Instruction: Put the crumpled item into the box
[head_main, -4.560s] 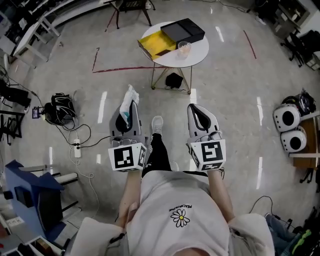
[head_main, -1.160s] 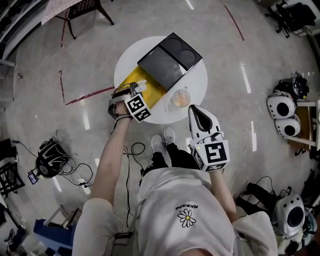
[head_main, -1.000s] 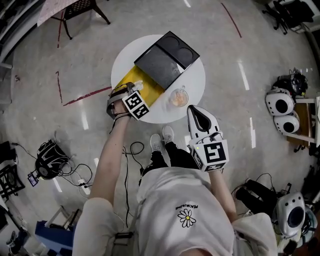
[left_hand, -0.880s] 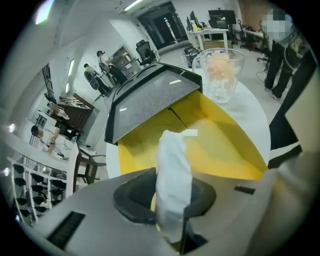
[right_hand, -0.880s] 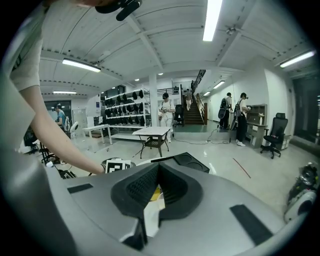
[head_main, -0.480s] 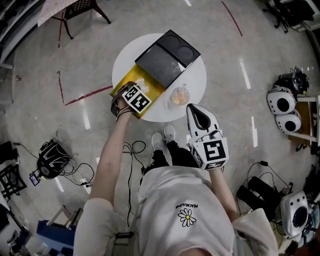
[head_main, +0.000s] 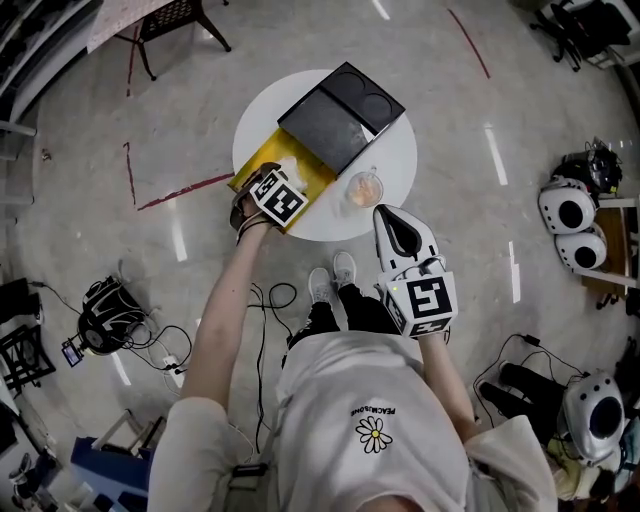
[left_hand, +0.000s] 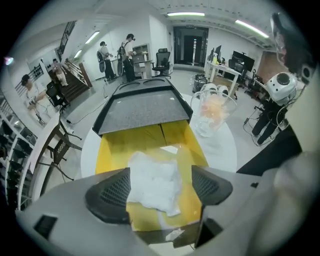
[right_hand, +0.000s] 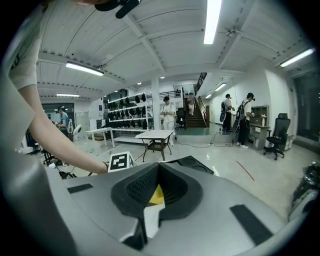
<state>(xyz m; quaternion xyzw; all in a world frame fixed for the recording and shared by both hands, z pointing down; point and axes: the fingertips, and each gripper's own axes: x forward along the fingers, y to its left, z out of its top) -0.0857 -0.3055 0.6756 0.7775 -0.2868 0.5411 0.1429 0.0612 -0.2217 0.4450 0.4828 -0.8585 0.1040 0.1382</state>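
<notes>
The crumpled white item (left_hand: 152, 182) lies inside the open yellow box (left_hand: 115, 150) on the round white table (head_main: 395, 150). My left gripper (left_hand: 159, 187) hangs just above the box with its jaws opening wide. The item sits loose between them, and the pads do not press on it. In the head view the left gripper (head_main: 280, 185) is over the yellow box (head_main: 258, 155), with the white item (head_main: 293, 168) at its tips. My right gripper (head_main: 392, 218) stays shut and empty near the table's front edge, away from the box.
The box's black lid (head_main: 335, 115) stands open behind the yellow part. A clear cup (head_main: 364, 188) sits on the table to the right of the box. Cables (head_main: 105, 315) lie on the floor at left. White round devices (head_main: 565, 210) are at right.
My left gripper has moved from the table's left edge to over the yellow box. Its jaws have spread and let the white item drop into the box. The right gripper has barely moved.
</notes>
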